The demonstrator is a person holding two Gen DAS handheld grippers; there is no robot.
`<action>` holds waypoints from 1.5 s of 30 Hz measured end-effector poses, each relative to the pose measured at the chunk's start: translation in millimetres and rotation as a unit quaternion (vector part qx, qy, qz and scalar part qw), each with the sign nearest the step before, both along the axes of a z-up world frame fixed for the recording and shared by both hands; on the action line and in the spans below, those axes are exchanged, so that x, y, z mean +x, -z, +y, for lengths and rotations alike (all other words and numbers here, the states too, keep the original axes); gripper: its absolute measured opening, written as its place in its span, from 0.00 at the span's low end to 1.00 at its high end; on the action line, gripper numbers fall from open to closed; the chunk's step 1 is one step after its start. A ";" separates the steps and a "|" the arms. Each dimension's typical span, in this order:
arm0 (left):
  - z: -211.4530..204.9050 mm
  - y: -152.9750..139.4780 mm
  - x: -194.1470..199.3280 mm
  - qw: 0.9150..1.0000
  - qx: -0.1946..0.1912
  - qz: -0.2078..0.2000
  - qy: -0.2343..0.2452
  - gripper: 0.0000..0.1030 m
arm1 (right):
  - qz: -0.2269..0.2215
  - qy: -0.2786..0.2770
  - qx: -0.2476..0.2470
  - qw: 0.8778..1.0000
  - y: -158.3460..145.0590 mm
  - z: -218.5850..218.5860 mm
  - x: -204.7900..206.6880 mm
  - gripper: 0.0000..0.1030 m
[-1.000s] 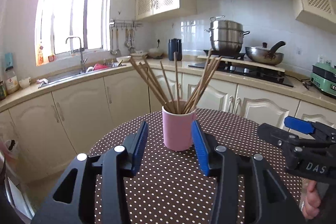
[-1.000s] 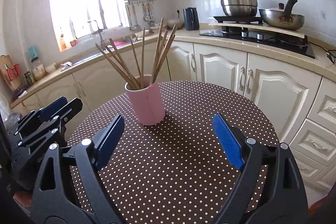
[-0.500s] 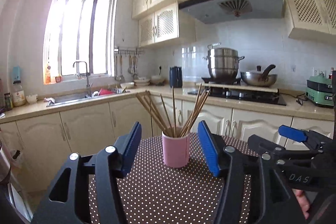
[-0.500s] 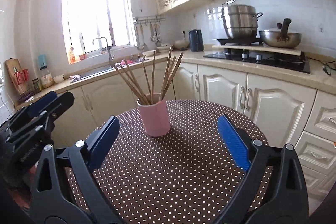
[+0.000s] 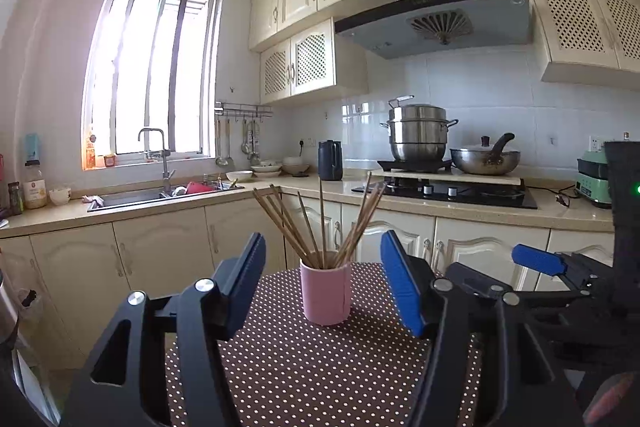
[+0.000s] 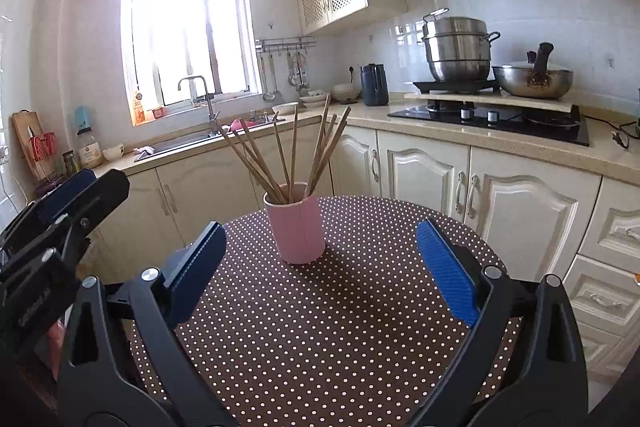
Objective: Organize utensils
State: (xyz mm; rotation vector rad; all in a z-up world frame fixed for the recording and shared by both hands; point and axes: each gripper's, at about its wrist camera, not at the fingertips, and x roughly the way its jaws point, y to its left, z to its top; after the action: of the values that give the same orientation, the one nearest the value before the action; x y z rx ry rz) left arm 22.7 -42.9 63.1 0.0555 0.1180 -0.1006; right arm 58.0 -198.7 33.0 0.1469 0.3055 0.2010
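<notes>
Chopsticks (image 5: 320, 227) stand fanned out in a pink cup (image 5: 326, 293), and that cup sits upright on the round table (image 6: 340, 339) with its brown, white-dotted cloth, toward the table's far side from you.

Start at the left. Your left gripper (image 5: 323, 281) hangs above the near part of the table with its fingers spread wide and nothing between them. In the left wrist view the cup appears in the gap between the two blue pads (image 5: 400, 287), but it stands further off and neither pad touches it. From the right wrist view you can see this same gripper at the left edge, clear of the cup and well apart from it.

Moving to the middle, the sticks lean two ways: several tilt left, a few tilt right, and one stands close to upright. All of them have their lower ends inside the cup.

To the right, your right gripper (image 6: 320, 267) also hovers over the cloth with its fingers held far apart and empty. The cup sits ahead of it, slightly left of the gap's centre, and beyond the tips of the pads.

Behind the table, again from left to right, you have the window (image 6: 184, 23), the sink (image 6: 188, 141) with its tap, a dark kettle (image 6: 375, 85), and then the hob (image 6: 492, 119) carrying a steel steamer pot (image 6: 458, 49) and a wok (image 6: 532, 79) on a board.
</notes>
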 end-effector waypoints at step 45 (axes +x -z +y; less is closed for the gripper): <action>9.0 21.0 31.0 0.998 -0.024 0.041 -0.030 0.71 | 0.034 0.007 0.009 0.999 15.6 -0.7 14.8 0.92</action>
State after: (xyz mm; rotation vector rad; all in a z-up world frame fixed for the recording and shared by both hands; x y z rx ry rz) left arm 53.6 -33.9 42.1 -0.0005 0.1982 -0.0455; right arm 72.8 -199.4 17.4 0.1747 0.3707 0.1844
